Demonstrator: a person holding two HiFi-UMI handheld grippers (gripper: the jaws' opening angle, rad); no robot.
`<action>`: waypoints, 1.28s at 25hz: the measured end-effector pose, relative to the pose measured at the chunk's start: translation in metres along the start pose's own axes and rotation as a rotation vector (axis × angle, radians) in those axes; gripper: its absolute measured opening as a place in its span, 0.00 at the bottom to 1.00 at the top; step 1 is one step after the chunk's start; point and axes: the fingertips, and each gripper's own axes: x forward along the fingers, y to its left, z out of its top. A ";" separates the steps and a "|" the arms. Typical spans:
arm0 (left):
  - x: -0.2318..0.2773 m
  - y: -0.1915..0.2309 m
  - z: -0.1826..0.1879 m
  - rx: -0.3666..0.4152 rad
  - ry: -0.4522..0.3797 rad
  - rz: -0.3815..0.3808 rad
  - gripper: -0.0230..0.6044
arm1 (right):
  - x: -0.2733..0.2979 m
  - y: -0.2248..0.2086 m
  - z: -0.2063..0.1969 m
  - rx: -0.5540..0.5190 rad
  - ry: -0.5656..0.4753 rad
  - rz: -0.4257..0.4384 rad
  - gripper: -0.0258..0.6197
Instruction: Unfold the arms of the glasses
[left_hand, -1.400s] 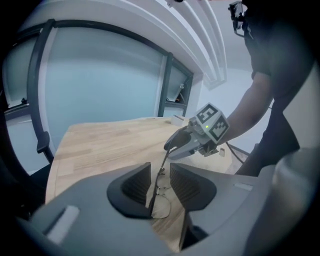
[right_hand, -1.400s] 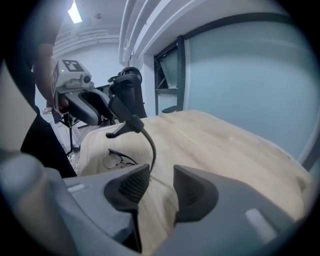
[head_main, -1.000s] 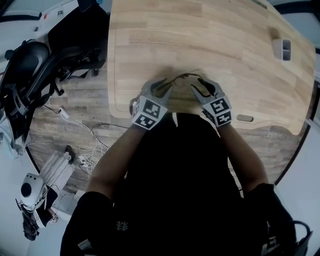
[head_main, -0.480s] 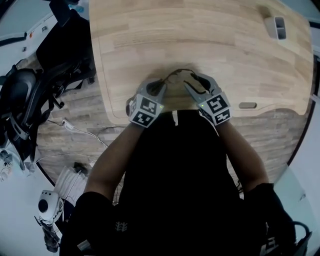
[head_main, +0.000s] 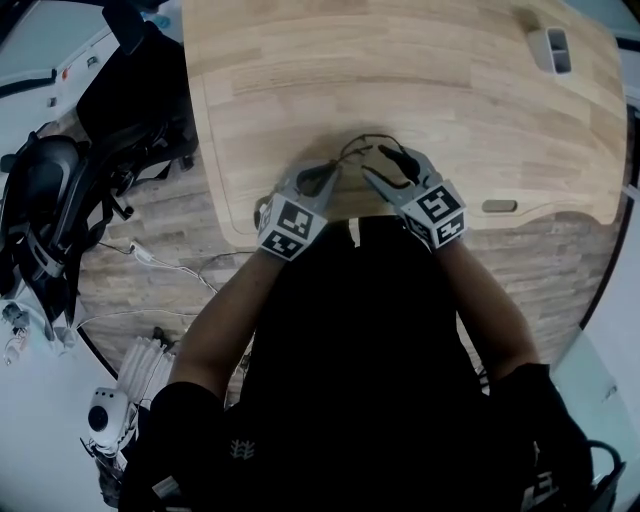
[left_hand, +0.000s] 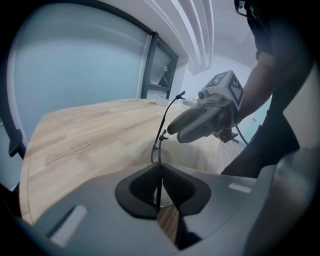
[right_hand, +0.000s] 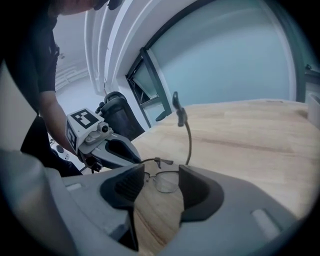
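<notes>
Two grippers are pointing inward, close together, at the near edge of a pale wooden worktop (head_main: 450, 90). I am watching from the head view, with the person's bare forearms reaching in from the bottom of the frame. Between the two grippers, the glasses (head_main: 370, 148), thin and dark-rimmed, are sitting low over the wood.

The left gripper (head_main: 322, 178) is closing its fingers (left_hand: 137, 187). In the left gripper view a thin dark wire of the frame is running upright through the narrow slit between the two pads. The pads seem to be pinching it, though the slit is so tight that I am only fairly sure. A clear lens (left_hand: 161, 156) is showing just beyond the fingertips.

The right gripper (head_main: 385, 170) is opening its fingers (right_hand: 200, 192). In the right gripper view they are standing wide apart. A lens is lying in the gap just past their tips and is touching neither pad. One temple arm (right_hand: 188, 137) is standing up from the frame in a gentle curve, its tip in the air.

Far off at the worktop's right corner a small white holder (head_main: 553, 48) is sitting. A black chair (head_main: 40, 200) is standing on the plank floor to the left.
</notes>
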 end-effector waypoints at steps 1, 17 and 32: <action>-0.002 -0.001 0.000 0.000 -0.008 -0.003 0.09 | 0.002 0.003 0.001 0.000 0.001 0.012 0.37; -0.017 0.000 0.000 0.008 -0.055 0.038 0.09 | 0.007 0.034 0.024 -0.061 -0.019 0.115 0.38; -0.052 0.000 0.006 -0.026 -0.099 0.182 0.14 | -0.009 0.070 0.041 -0.154 -0.042 0.241 0.38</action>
